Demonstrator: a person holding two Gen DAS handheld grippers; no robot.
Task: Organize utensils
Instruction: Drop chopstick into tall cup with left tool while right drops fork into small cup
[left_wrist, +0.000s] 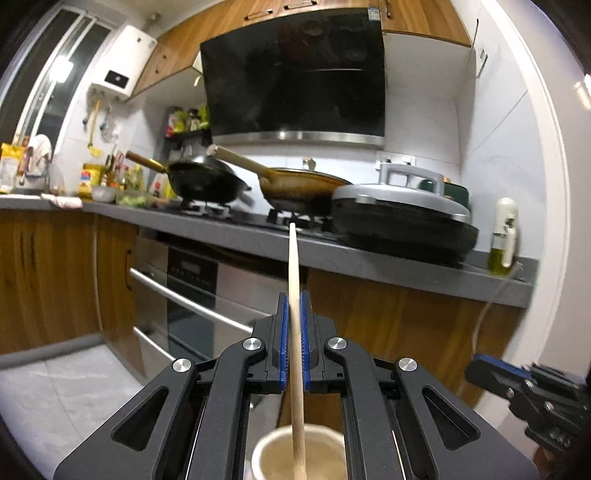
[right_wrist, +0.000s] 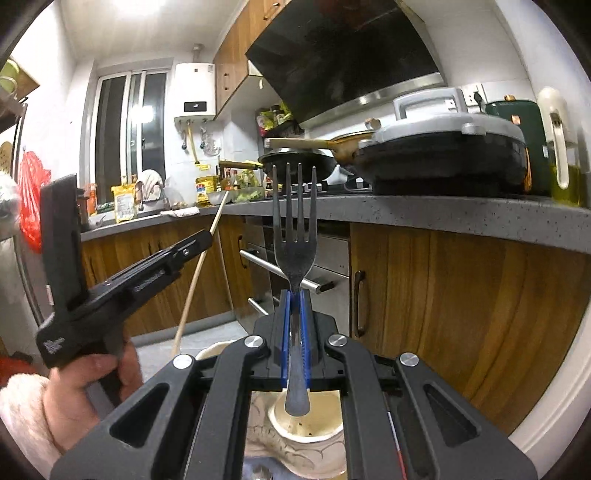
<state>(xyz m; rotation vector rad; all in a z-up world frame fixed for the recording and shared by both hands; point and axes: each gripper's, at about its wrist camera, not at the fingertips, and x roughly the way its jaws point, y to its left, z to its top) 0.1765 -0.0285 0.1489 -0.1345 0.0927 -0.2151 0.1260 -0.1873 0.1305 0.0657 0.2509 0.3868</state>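
My left gripper (left_wrist: 294, 306) is shut on a pale wooden chopstick (left_wrist: 294, 295) that stands upright between the blue pads. Its lower end reaches down over a cream ceramic holder (left_wrist: 266, 450). In the right wrist view the left gripper (right_wrist: 207, 236) appears at the left, held by a hand, with the chopstick (right_wrist: 195, 280) slanting down to another cream holder rim (right_wrist: 210, 350). My right gripper (right_wrist: 294, 306) is shut on a dark metal fork (right_wrist: 294, 236), tines up, its handle end above a cream holder (right_wrist: 314, 432). The right gripper (left_wrist: 524, 387) also shows at the lower right of the left wrist view.
A grey kitchen counter (left_wrist: 406, 266) runs ahead with a black wok (left_wrist: 207, 181), a brown pan (left_wrist: 303, 188) and a lidded electric griddle (left_wrist: 402, 218). An oil bottle (left_wrist: 502, 240) stands at its right end. Wooden cabinets and a steel oven (left_wrist: 192, 295) lie below.
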